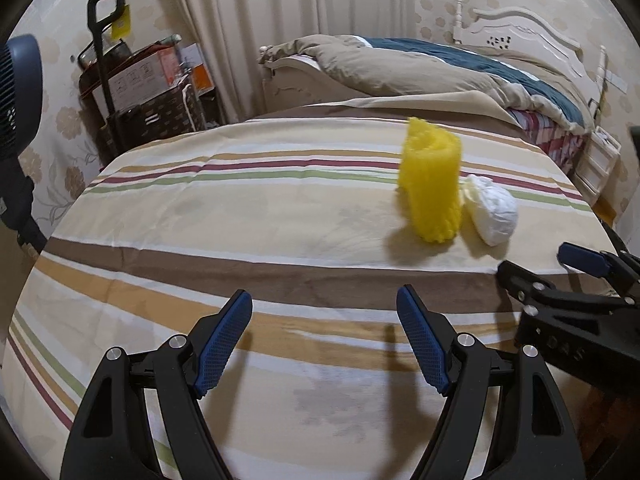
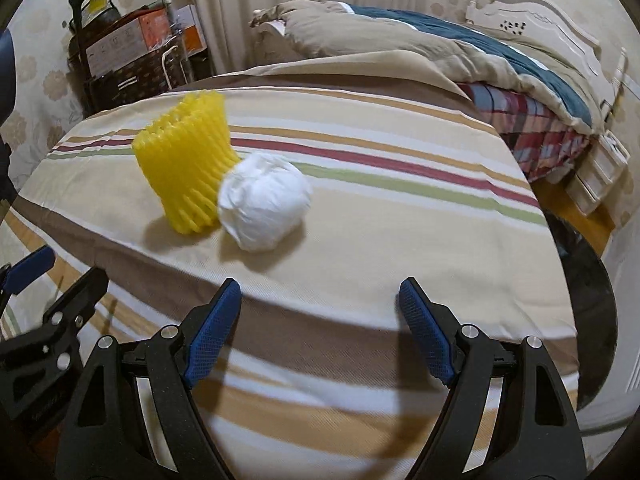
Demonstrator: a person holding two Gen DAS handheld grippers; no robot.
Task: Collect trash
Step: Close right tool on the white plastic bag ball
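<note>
2 grippers, fingers apart | yellow foam net (image 2: 184,172) touching white wad (image 2: 264,204) | mid-table

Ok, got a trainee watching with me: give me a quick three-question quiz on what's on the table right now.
1. True or false: the yellow foam net stands upright on the striped tablecloth.
2. What lies against it? A) white paper ball B) bottle C) spoon
3. Fill in: the left gripper and right gripper are both ____.

Key: 1 true; 2 A, the white paper ball; 3 open, holding nothing.
</note>
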